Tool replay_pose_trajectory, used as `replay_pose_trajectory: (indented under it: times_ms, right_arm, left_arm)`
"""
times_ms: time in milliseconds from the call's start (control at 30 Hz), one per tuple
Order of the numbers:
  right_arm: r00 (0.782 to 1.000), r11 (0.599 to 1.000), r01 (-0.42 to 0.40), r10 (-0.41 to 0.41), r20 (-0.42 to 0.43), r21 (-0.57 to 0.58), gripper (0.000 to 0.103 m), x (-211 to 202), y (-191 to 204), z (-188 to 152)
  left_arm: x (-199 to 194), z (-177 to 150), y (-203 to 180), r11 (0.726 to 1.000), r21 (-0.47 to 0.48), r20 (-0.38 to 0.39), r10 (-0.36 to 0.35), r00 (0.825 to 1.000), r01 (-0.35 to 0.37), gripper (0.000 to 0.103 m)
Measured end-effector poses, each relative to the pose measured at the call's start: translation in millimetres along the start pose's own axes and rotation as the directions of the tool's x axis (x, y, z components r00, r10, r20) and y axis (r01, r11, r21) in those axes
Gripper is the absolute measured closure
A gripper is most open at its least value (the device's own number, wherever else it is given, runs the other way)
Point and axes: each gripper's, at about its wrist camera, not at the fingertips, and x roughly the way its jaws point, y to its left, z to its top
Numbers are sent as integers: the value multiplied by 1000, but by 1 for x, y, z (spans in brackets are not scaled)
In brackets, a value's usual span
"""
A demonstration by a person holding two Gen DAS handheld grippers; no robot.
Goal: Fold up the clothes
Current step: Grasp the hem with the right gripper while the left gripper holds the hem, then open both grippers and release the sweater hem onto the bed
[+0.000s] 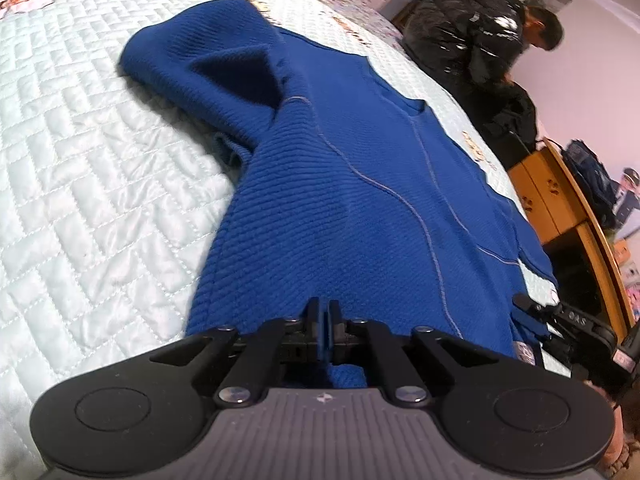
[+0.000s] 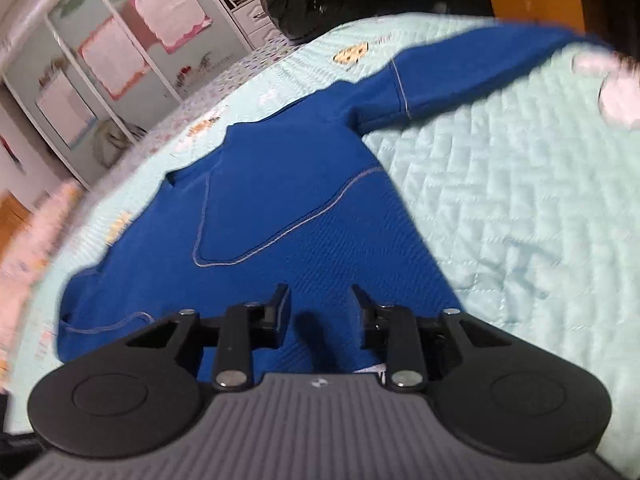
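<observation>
— On the bed, over the pale mint quilted bedspread (image 1: pixel 92 184), we see the royal-blue ribbed knit sweater with pale contrast stitching (image 1: pixel 360 184) spread flat, its hem toward us.
— And the left gripper (image 1: pixel 324 312)?
— We have it pinched almost closed on the sweater's near hem; a sliver of blue fabric shows between its fingers.
— The right gripper (image 2: pixel 320 300)?
— We see its jaws partly apart above the sweater's lower body, with nothing pressed between them.
— The sleeves?
— From the left wrist view, one sleeve lies bunched and folded back at the far left. From the right wrist view, the other stretches straight out across the bedspread to the right.
— Anything beyond the bed?
— A person in a glossy black jacket (image 1: pixel 480 28) by a wooden cabinet (image 1: pixel 548 200).
</observation>
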Motion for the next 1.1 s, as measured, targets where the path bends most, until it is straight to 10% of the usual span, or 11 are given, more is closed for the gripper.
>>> replay_pose_trajectory:
  times_ms: [267, 633, 833, 1100]
  right_arm:
    - [968, 966, -245, 240, -69, -81, 59, 16, 50, -10]
    - [973, 969, -229, 224, -62, -93, 69, 17, 29, -37]
    - [994, 862, -78, 105, 26, -501, 38, 16, 86, -74]
    - [981, 903, -189, 195, -23, -387, 36, 13, 63, -57]
  left_arm:
    - [-12, 1, -12, 997, 79, 30, -28, 999, 26, 54]
    - [-25, 10, -4, 998, 64, 93, -26, 995, 20, 48]
    - [-26, 10, -14, 995, 103, 109, 3, 994, -14, 41]
    - [-3, 4, -26, 975, 201, 77, 83, 994, -97, 37]
